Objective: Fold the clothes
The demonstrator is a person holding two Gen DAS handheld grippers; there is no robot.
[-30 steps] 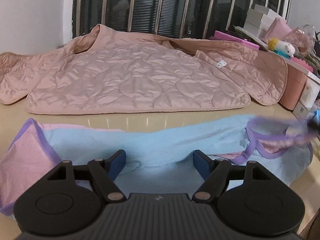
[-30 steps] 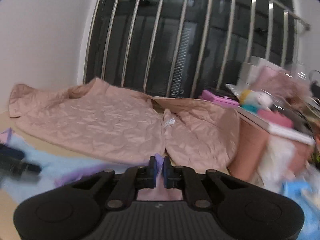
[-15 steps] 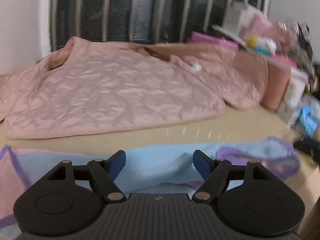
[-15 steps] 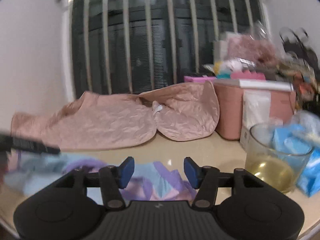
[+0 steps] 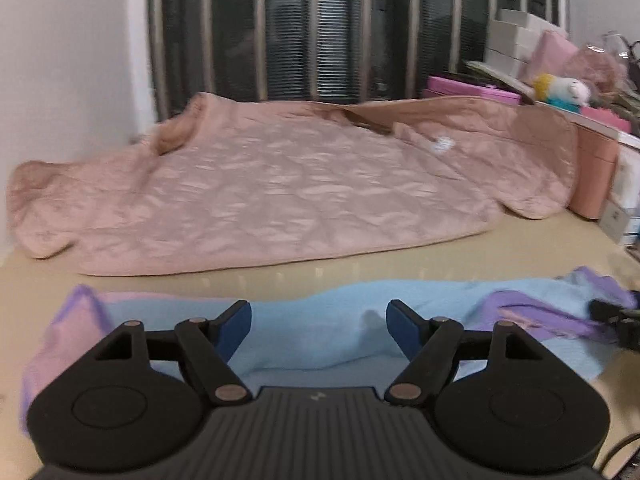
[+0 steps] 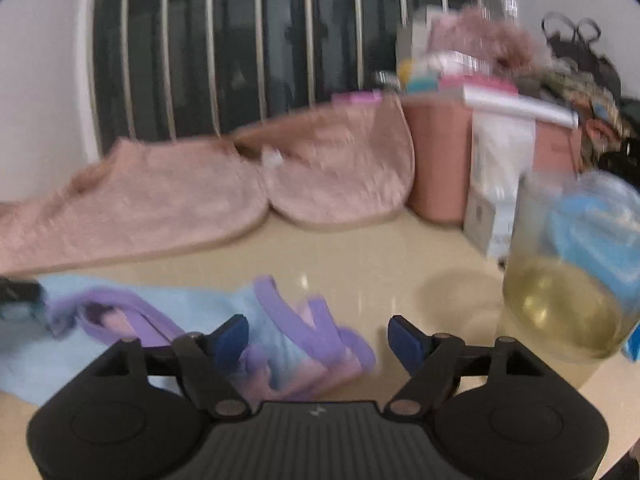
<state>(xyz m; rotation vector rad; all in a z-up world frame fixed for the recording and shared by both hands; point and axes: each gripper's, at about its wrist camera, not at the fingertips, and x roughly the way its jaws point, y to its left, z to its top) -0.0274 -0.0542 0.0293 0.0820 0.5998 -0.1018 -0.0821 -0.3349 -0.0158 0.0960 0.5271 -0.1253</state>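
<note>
A light blue garment with purple trim and pink parts (image 5: 320, 328) lies stretched along the front of the beige table (image 5: 360, 264). My left gripper (image 5: 319, 326) is open just above its middle, holding nothing. In the right wrist view the garment's bunched purple-trimmed end (image 6: 288, 332) lies under my right gripper (image 6: 318, 338), which is open and empty. The right gripper's tip shows at the right edge of the left wrist view (image 5: 616, 316).
A pink quilted jacket (image 5: 280, 192) lies spread across the back of the table. A glass with yellow liquid (image 6: 560, 280) stands at the right front. A pink bin (image 6: 436, 160), boxes and clutter stand at the back right. A barred window (image 5: 340, 32) is behind.
My right gripper opened and let go of the garment's purple-trimmed end, which now lies on the table. Both views shifted; my left gripper stays open above the garment.
</note>
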